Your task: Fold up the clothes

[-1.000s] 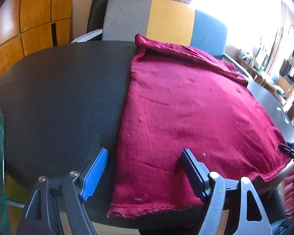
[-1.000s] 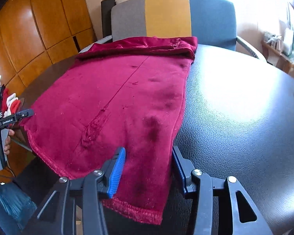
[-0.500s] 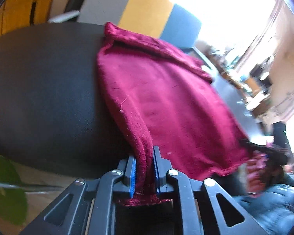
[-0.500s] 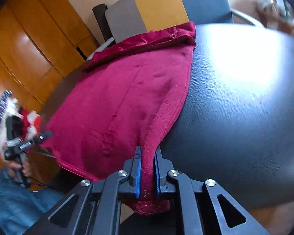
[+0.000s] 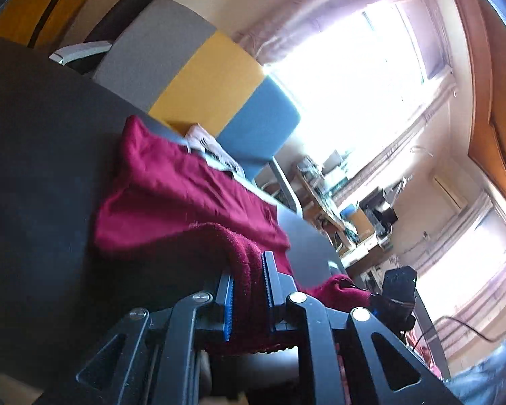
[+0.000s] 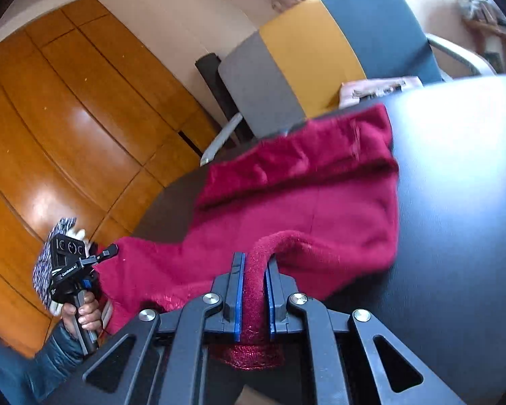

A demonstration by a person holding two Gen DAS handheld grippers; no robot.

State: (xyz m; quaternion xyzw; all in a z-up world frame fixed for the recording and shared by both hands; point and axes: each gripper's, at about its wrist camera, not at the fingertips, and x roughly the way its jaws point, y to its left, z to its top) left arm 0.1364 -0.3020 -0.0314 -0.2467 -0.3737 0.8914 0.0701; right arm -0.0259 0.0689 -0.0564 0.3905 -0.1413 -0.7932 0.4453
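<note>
A dark red garment [image 5: 172, 195] [image 6: 303, 202] lies on the black table [image 5: 33, 168] [image 6: 455, 202], its near hem raised off the surface. My left gripper [image 5: 248, 270] is shut on one near corner, the cloth bunched between its blue pads. My right gripper [image 6: 253, 270] is shut on the other near corner in the same way. Across the hem, the left gripper [image 6: 108, 251] shows at the left of the right wrist view with a hand [image 6: 84, 314] on its grip. The right gripper [image 5: 371, 298] appears at the lower right of the left wrist view.
A chair [image 5: 199, 67] [image 6: 320, 50] with grey, yellow and blue back panels stands behind the table, with folded pale cloth [image 6: 377, 89] on its seat. Wooden wall panels [image 6: 67, 118] are on the left. A cluttered shelf [image 5: 337, 202] and bright windows are on the right.
Both grippers closed on the garment's near corners, then rose and tilted, lifting the hem off the table so the cloth now drapes back toward the chair.
</note>
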